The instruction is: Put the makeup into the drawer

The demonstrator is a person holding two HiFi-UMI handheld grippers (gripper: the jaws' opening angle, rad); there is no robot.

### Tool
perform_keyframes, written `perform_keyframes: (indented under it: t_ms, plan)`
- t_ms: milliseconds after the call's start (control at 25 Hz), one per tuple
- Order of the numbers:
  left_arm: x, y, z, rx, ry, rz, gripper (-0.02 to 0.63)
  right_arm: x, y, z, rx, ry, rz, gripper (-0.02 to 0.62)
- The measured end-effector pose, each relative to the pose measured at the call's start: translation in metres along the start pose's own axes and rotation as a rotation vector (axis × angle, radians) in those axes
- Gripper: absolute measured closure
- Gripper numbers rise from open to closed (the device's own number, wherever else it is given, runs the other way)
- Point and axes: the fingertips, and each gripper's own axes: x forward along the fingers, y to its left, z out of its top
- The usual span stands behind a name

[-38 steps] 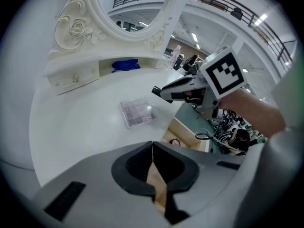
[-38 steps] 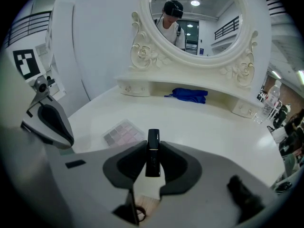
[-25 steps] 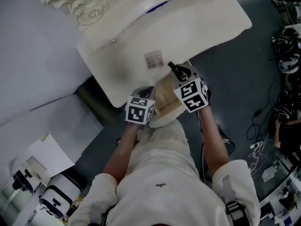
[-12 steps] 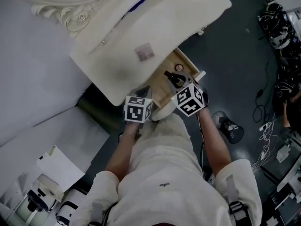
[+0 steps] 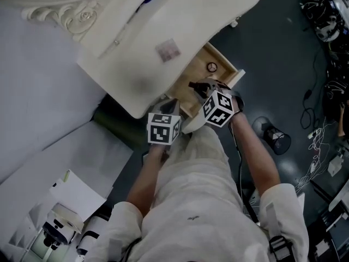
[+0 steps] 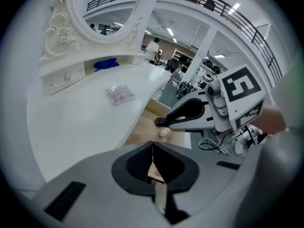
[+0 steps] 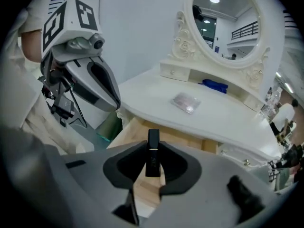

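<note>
My right gripper [image 7: 153, 148] is shut on a black lipstick tube [image 7: 152, 151] that stands upright between its pads. In the head view the right gripper [image 5: 195, 86] hangs over the near end of the open wooden drawer [image 5: 221, 64] of the white vanity table [image 5: 218, 15]. A small round item [image 5: 211, 66] lies in the drawer. My left gripper [image 6: 153, 145] is shut with nothing in it, at the table's front edge just left of the drawer [image 6: 142, 129]. A clear makeup palette [image 5: 167, 50] lies on the tabletop.
A blue item [image 7: 213, 85] sits on the shelf under the oval mirror [image 7: 225, 20]. A dark bin [image 5: 275, 138] and cables lie on the floor at the right. A green object [image 5: 112, 121] stands under the table at the left.
Both grippers have moved toward the drawer. The right one, with the lipstick in it, has come down over the drawer's near end. More of the drawer now shows.
</note>
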Motion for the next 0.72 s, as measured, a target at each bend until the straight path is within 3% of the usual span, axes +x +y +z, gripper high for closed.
perform_keyframes:
  t_ms: [360, 720]
  plan:
    - [0.026, 0.025, -0.01, -0.047, 0.025, 0.029, 0.595, 0.065, 0.009, -0.01, -0.215, 0.047, 0.162, 0.506]
    - [0.048, 0.031, -0.011, -0.058, 0.049, 0.044, 0.595, 0.116, 0.012, -0.019, -0.294, 0.079, 0.283, 0.506]
